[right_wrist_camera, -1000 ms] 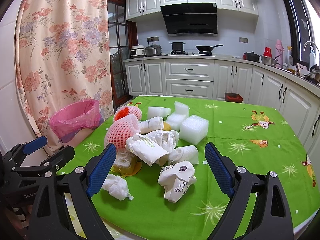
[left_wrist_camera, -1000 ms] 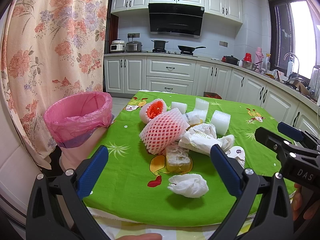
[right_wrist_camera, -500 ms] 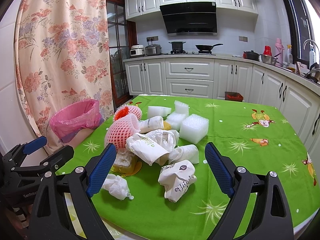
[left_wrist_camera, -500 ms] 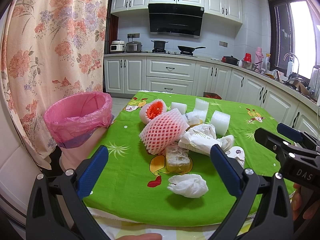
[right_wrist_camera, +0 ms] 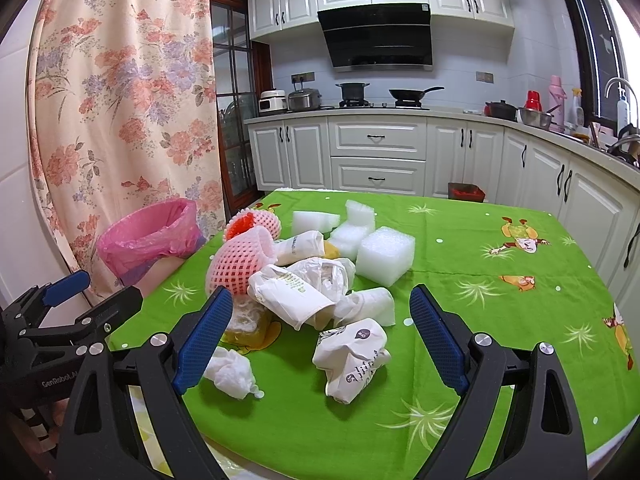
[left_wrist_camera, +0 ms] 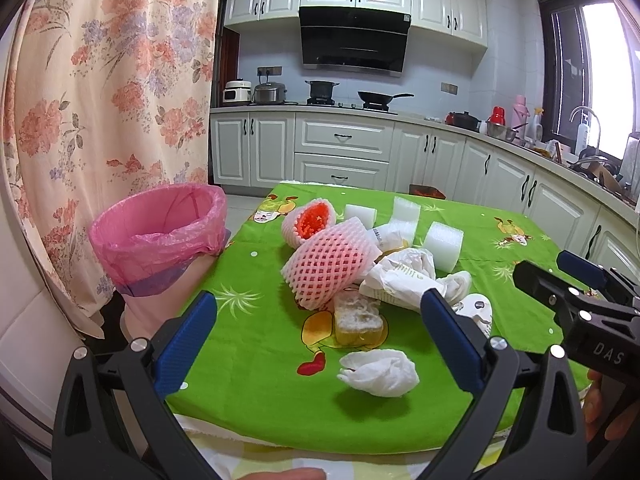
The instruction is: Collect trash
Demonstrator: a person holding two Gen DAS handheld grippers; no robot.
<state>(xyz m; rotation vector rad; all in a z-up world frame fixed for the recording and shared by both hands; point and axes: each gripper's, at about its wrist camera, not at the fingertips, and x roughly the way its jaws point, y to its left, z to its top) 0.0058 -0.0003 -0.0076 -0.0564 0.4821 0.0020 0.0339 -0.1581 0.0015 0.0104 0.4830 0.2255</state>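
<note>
Between the open tongs [left_wrist_camera: 318, 334], tissue [left_wrist_camera: 380, 372]

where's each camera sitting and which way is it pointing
Left wrist: on the left hand-held gripper, at the table's near edge, facing the trash pile and pink-lined bin; a fingertip shows below.
Right wrist: on the right hand-held gripper, further right, facing the crumpled paper cup.
Shared: pink foam net, crumpled tissue, each other's gripper.

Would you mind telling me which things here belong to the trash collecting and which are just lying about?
For the job: pink-lined bin; pink foam net; crumpled tissue; crumpled paper bag; white foam block; left gripper and right gripper, both open.

Just lying about: frying pan; rice cooker; floral curtain.
</note>
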